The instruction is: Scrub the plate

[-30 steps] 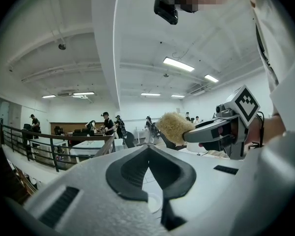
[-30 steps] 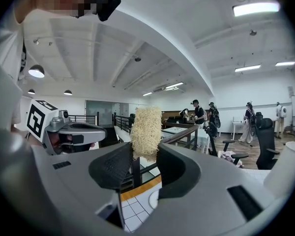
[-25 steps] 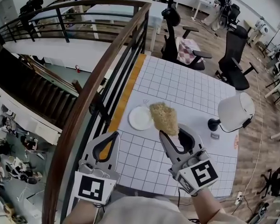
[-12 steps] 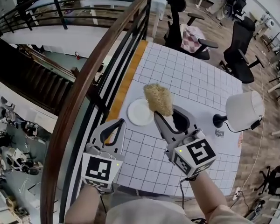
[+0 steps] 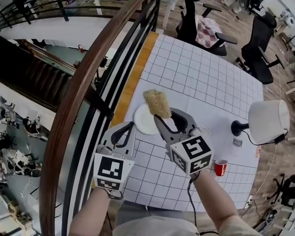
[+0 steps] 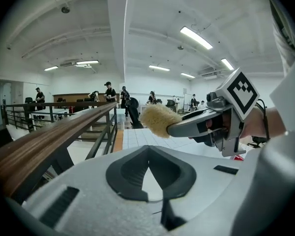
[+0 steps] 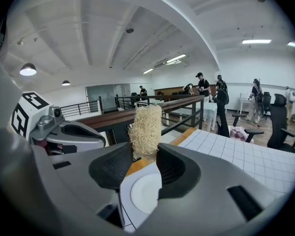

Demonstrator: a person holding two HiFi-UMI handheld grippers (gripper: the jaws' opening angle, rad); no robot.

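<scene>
A small white plate (image 5: 143, 121) lies on the gridded table near its left edge; in the right gripper view the plate (image 7: 145, 193) shows below the jaws. My right gripper (image 5: 163, 116) is shut on a tan loofah scrubber (image 5: 156, 103), which sticks out past the fingertips over the plate's far right rim. Whether it touches the plate I cannot tell. The right gripper view shows the scrubber (image 7: 146, 129) pinched upright in my right gripper (image 7: 145, 154). My left gripper (image 5: 130, 127) hovers just left of the plate, shut and empty, its tips meeting (image 6: 148, 149).
A wooden handrail (image 5: 88, 82) with black bars runs along the table's left side, with a drop to a lower floor beyond it. A lamp with a white shade (image 5: 268, 116), a small can (image 5: 237, 144) and a red cup (image 5: 220, 167) stand at the right. Office chairs (image 5: 206, 28) are behind the table.
The right gripper has carried the scrubber left, from beside the plate to over its rim. The left gripper has come closer to the plate. The red cup has come into view.
</scene>
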